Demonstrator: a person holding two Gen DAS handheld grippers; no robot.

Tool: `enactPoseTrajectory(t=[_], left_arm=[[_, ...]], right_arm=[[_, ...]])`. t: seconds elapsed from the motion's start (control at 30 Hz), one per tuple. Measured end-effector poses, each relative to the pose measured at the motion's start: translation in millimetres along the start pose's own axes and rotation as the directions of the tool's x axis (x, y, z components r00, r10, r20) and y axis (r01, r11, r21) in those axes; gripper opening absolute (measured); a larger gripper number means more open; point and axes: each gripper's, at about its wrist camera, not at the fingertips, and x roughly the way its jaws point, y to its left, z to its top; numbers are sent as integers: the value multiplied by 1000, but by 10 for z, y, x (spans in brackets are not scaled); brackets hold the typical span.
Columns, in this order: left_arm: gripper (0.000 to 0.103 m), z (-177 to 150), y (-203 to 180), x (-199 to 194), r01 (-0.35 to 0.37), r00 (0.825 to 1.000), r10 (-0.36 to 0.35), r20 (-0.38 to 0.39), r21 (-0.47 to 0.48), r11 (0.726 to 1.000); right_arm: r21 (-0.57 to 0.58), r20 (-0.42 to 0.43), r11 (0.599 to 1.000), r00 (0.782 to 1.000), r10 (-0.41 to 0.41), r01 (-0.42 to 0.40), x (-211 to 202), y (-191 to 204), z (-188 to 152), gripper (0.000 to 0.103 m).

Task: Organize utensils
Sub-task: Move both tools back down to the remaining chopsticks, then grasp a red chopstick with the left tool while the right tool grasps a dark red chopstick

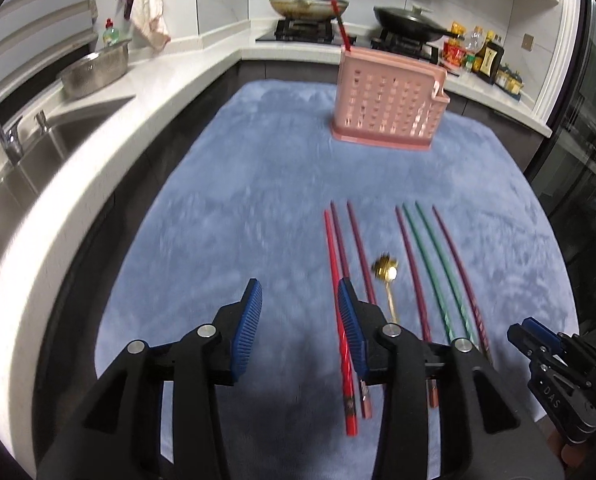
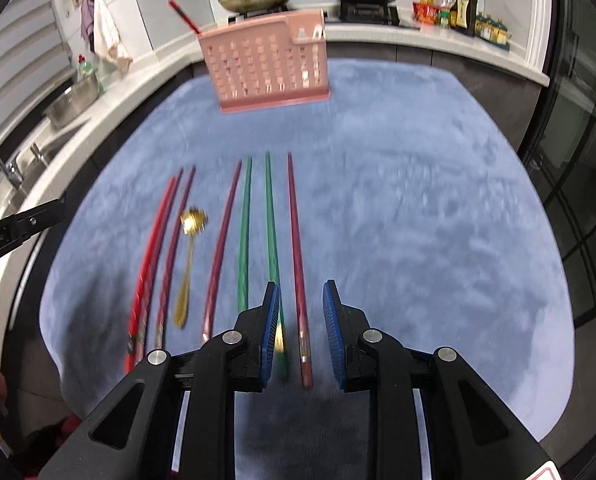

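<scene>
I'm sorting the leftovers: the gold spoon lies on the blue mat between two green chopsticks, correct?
Not quite. The gold spoon does lie on the blue mat, but between two dark purple chopsticks; the green chopsticks lie further right. The right wrist view shows it.

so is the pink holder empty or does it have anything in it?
Not empty: one red chopstick sticks up out of the pink holder; the remaining utensils lie on the blue mat.

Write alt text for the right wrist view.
The open right gripper hovers above the near ends of chopsticks laid in a row on a blue cloth, with a gold spoon among them. A pink utensil basket stands at the far end, one red chopstick already inside.
</scene>
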Motion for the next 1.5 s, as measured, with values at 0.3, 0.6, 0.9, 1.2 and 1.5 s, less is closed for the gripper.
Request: enactPoseTrajectory(t=[0.3,0.6,0.9,1.2,1.5], left_arm=[[40,-242,63,143,4,998,-6,-64,-21,1000],[41,-439,-50,254,32,990,-31,-137,6,999],[41,-515,-82,360,59,981,-58,-187,4,998],[41,-605,-135,444,100,968,-97,-231,2,995],[41,-676,-119,562,124,950,-126,-287,-26,992]], right_arm=[[16,-57,1000,998,0,1,217,-44,-167,24],[33,-95,999,995,9,-6,296,-87,-267,20],[27,-104,1000,995,4,-2,334,-92,-298,14],[12,-102,1000,995,-7,8,305,-63,-348,8],[10,-105,1000,994,-9,10,291,-66,-360,8]])
